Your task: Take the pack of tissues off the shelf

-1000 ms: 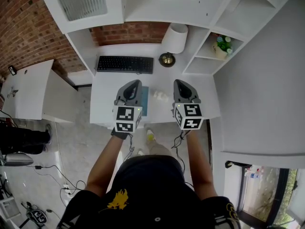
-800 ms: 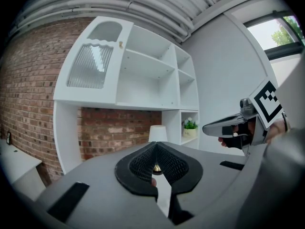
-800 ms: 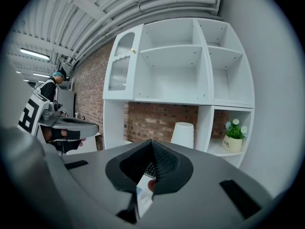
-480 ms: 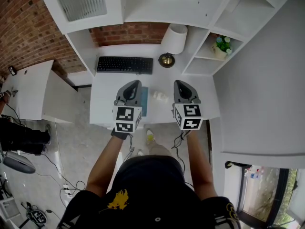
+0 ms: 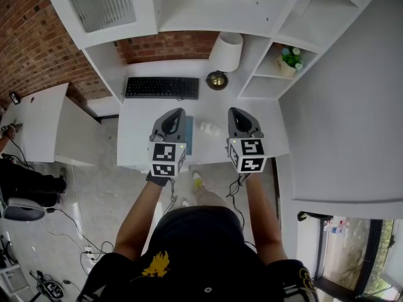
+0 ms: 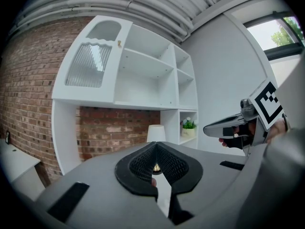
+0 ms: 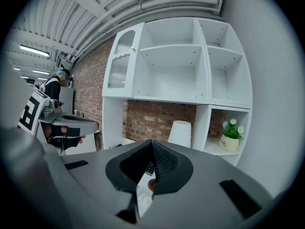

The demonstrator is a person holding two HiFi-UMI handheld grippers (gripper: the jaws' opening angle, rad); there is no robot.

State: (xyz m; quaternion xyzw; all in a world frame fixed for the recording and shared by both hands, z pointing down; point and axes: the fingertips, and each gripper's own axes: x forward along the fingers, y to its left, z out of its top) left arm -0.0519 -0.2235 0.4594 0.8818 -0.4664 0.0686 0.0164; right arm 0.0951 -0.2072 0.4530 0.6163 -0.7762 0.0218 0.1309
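Note:
A small white crinkly packet (image 5: 207,128), which may be the pack of tissues, lies on the white desk (image 5: 141,115) between my two grippers. My left gripper (image 5: 177,111) hovers over the desk's front part with its jaws together and nothing in them; in its own view the tips (image 6: 155,145) meet. To its right, level with it, my right gripper (image 5: 237,111) is likewise shut and empty, its tips (image 7: 150,141) touching. Both point at the white shelf unit (image 7: 174,46), whose upper compartments look bare.
A black keyboard (image 5: 162,87) and a white lamp (image 5: 225,51) stand at the back of the desk. A potted plant (image 5: 289,60) fills a low cubby on the right. A blue flat thing (image 5: 189,135) lies under my left gripper. A person (image 7: 58,82) stands far left.
Both grippers have stayed where they were, still shut. Only the head view has shifted slightly.

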